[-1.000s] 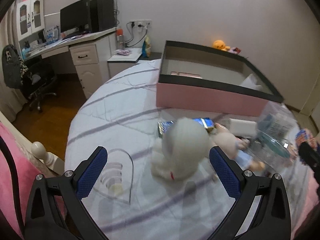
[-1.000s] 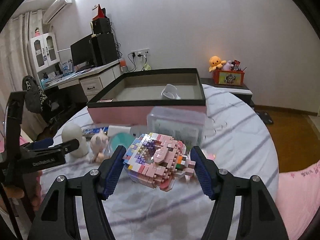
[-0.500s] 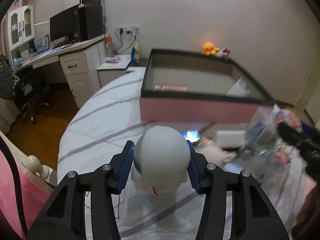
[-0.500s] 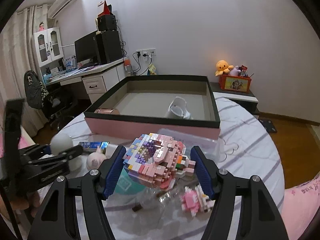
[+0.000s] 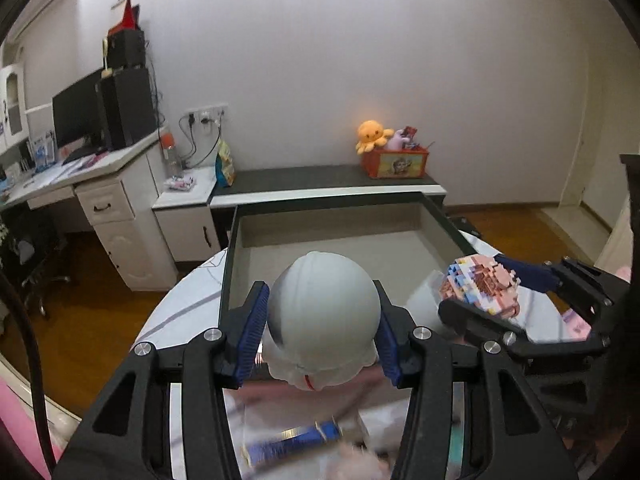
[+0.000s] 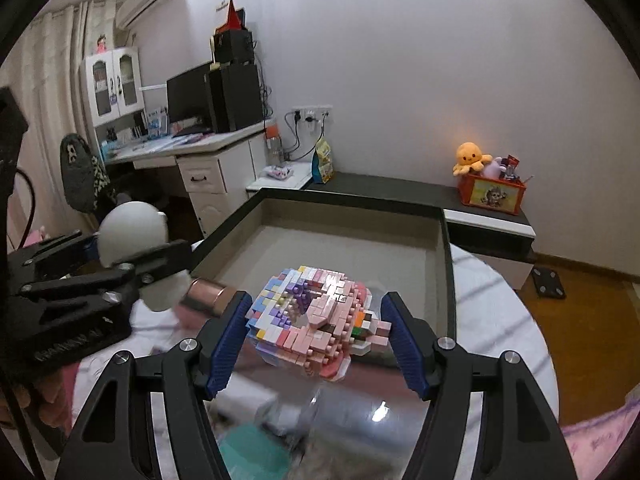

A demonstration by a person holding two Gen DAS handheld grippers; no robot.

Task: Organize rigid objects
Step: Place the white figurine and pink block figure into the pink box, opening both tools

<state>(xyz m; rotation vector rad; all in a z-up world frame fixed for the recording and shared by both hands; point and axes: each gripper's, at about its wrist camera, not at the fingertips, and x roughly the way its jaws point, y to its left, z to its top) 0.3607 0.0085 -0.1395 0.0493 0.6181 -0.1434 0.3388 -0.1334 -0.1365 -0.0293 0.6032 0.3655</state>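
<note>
- Up front, the white figure (image 5: 323, 312) sat pinched between the blue pads of the left gripper (image 5: 320, 340), domed head up, held clear above the near edge of the box (image 5: 228, 264).
- Its lower part carried a small red mark, and from the right wrist view the figure (image 6: 132, 236) showed at the left, the black jaws closed on its sides.
- Beside it, the brick model (image 6: 316, 316), mostly pink with blue, purple and yellow bricks, was clamped between the pads of the right gripper (image 6: 316, 344), also raised over the box's near side.
- From the left wrist view the model (image 5: 480, 286) and the right gripper (image 5: 486, 300) hung just to the right of the figure, apart from it.
- The box (image 6: 448, 264), pink outside with a dark rim, lay open on the striped bed (image 6: 492, 320); a rose-coloured tube (image 6: 208, 292) rested inside at its near left corner.
- Below both grippers the bedding was blurred; a blue wrapper (image 5: 296, 440) and something clear and shiny could be made out there, no more.
- Farther off stood a white desk (image 5: 104, 200) with a monitor (image 5: 76, 116), and a low bench bearing an orange bin (image 5: 394, 162) with a yellow plush octopus (image 5: 374, 132).
</note>
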